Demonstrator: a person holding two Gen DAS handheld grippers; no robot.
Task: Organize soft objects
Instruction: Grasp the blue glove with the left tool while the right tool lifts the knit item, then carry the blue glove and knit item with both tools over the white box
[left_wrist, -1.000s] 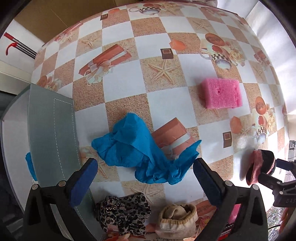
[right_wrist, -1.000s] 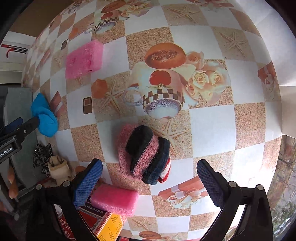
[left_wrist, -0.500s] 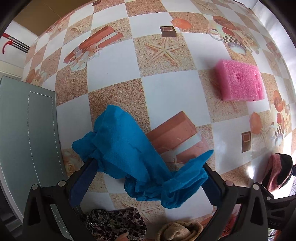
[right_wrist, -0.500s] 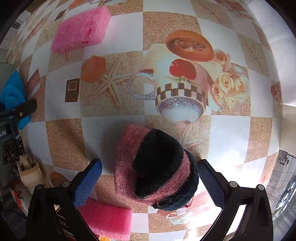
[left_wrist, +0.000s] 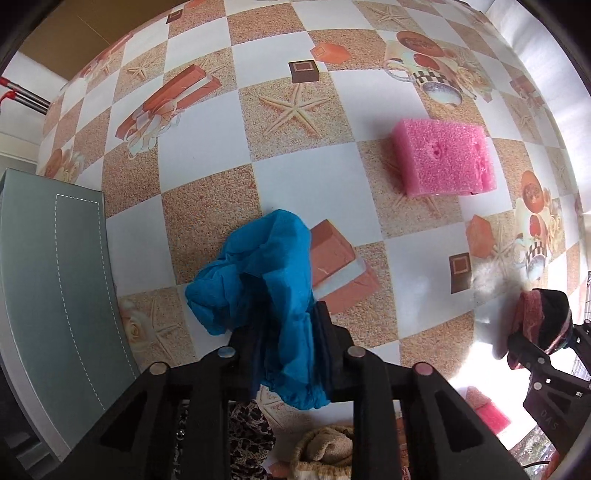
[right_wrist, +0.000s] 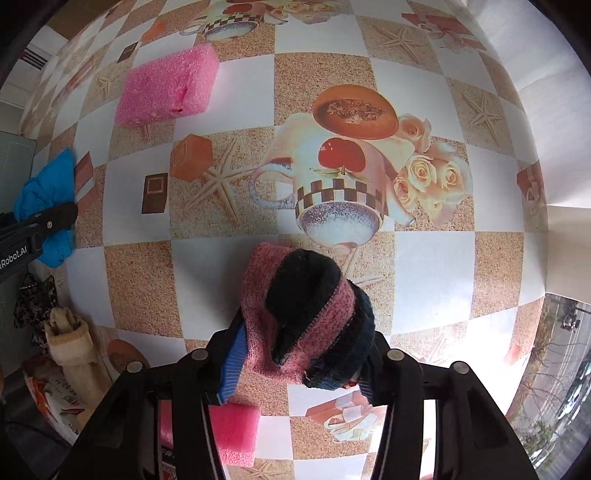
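Counter (left_wrist: 207, 155): left hand-held gripper (left_wrist: 284, 343) clamped on blue cloth (left_wrist: 266, 273); right hand-held gripper (right_wrist: 295, 354) closing, pressing knit hat (right_wrist: 306, 310); pink sponge (left_wrist: 443, 158) apart.

Both cameras look straight down, close over the patterned worktop (left_wrist: 207, 147). The left wrist view sits low above the blue cloth (left_wrist: 273, 266), with the right gripper (left_wrist: 532, 354) at its right edge. The right wrist view hangs over the pink-and-black knit (right_wrist: 303, 310), and the left gripper (right_wrist: 40, 225) shows at its left edge. Both views share the pink sponge (left_wrist: 443, 160) and the cloth between them.
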